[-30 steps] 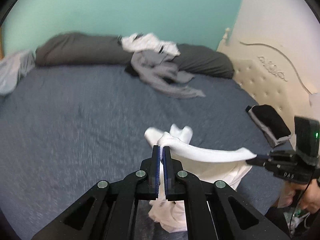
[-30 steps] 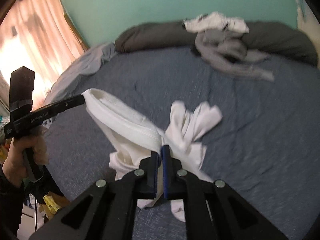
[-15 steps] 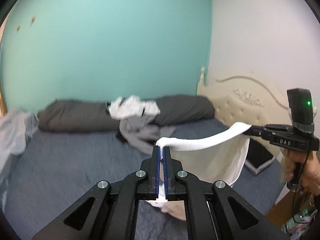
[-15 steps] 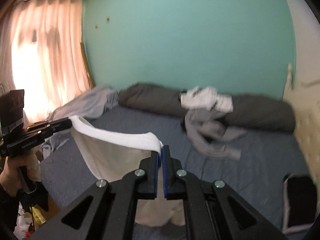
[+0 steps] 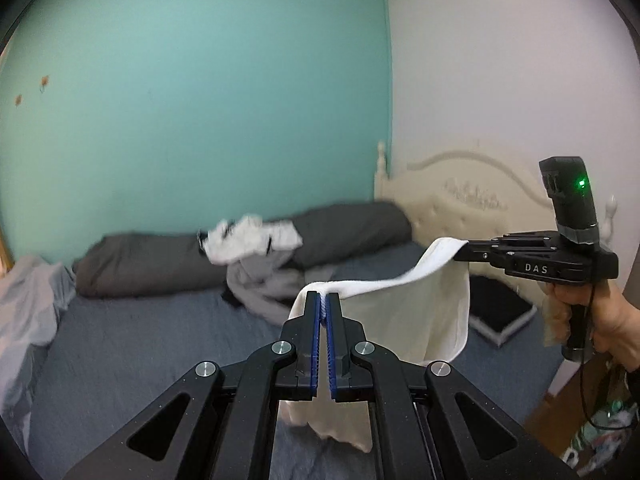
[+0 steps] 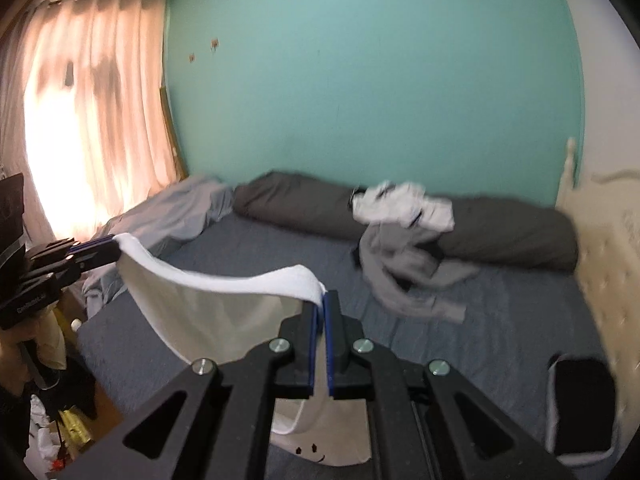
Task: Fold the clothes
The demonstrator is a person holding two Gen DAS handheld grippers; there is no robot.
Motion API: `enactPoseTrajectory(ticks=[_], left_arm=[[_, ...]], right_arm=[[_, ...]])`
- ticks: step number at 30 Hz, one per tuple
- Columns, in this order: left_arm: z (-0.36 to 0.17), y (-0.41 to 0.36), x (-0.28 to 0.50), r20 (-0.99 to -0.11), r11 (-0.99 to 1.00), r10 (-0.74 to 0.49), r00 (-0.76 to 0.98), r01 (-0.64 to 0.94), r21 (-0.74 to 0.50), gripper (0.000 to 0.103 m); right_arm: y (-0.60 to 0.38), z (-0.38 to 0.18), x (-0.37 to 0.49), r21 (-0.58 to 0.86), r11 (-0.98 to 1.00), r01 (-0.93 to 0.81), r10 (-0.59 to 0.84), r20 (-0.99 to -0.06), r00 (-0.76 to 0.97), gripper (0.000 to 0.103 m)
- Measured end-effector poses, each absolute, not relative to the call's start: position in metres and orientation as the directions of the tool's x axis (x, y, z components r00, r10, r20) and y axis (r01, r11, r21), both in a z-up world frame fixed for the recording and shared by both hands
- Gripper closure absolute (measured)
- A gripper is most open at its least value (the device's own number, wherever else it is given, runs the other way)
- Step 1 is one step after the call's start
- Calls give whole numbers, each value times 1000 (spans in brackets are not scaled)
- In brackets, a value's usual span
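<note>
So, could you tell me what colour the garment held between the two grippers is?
White, with a small black smiley face near its lower edge; the garment shows best in the right wrist view.

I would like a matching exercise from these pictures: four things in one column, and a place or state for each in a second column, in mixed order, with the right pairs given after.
Things
1. white garment
2. grey clothes pile
3. long dark pillow
4. black item

Places or states
A. lies along the teal wall at the far edge of the bed
B. hangs in the air, stretched between both tongs
C. lies on the bed near the cream headboard
D. heaped on the bed, partly against the pillow

Pairs: 1-B, 2-D, 3-A, 4-C
</note>
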State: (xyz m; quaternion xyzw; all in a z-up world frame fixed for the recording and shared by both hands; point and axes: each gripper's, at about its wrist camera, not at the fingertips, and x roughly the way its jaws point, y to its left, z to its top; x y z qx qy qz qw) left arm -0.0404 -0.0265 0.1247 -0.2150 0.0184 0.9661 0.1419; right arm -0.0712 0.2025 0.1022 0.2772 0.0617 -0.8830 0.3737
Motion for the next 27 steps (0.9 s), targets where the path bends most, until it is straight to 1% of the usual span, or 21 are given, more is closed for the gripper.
enactPoseTrajectory(ticks=[5, 11, 16, 24, 25, 26, 27], left_arm=[[46, -25, -52, -544, -959, 271, -794, -272, -81, 100], [-36, -34, -54, -645, -966, 254, -721, -225, -128, 100], [-75, -33, -55, -698, -972, 229, -679, -194, -130, 100], [-116, -30, -65, -755, -977, 211, -621, -159, -142, 100], [-121, -30, -68, -761, -978, 208, -614, -154, -143, 100], [-125, -31, -71, -768, -978, 205, -606, -148, -144, 100], [-130, -32, -75, -775, -979, 203, -599, -143, -146, 100]], right_arm=[[202, 46, -73, 132, -713, 689, -607, -609, -511, 100], [193, -31, -74, 159, -710, 686, -574, -695, -433, 100], [186, -93, -75, 184, -710, 679, -544, -756, -364, 100], [189, -146, -91, 215, -734, 644, -505, -806, -308, 98], [189, -151, -92, 213, -734, 645, -501, -811, -303, 97], [189, -154, -94, 207, -735, 646, -494, -815, -301, 91], [190, -157, -95, 194, -737, 647, -485, -819, -307, 81]])
